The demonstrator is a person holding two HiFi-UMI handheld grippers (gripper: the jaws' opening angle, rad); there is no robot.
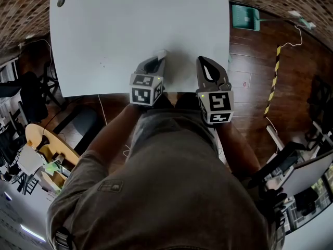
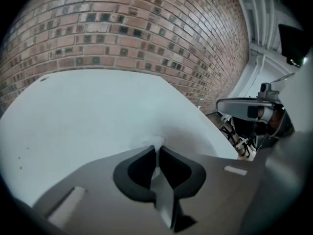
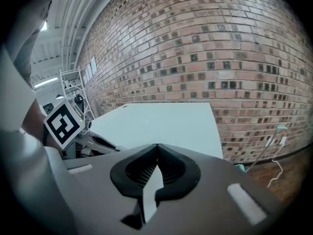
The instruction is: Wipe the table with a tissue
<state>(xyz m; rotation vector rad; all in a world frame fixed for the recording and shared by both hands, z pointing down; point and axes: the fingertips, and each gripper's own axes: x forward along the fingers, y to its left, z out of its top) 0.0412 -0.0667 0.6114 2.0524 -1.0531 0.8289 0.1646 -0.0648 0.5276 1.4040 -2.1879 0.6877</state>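
A white table point(image 1: 135, 25) fills the upper part of the head view. My left gripper point(image 1: 159, 60) hovers over its near edge, shut on a small white tissue point(image 1: 162, 53) that sticks out past the fingertips. The left gripper view shows the tissue point(image 2: 152, 142) pinched between the closed jaws, just above the table point(image 2: 88, 116). My right gripper point(image 1: 203, 62) is beside it to the right, also at the near edge, shut with nothing in it. In the right gripper view its jaws point(image 3: 157, 146) meet, above the table point(image 3: 161, 121).
A small dark round spot point(image 1: 61, 2) marks the table's far left corner. A brick wall point(image 3: 205, 48) stands behind the table. A green dustpan point(image 1: 244, 17) and a yellow-black striped strip point(image 1: 273, 82) lie on the wooden floor to the right. Chairs and clutter point(image 1: 31, 92) are to the left.
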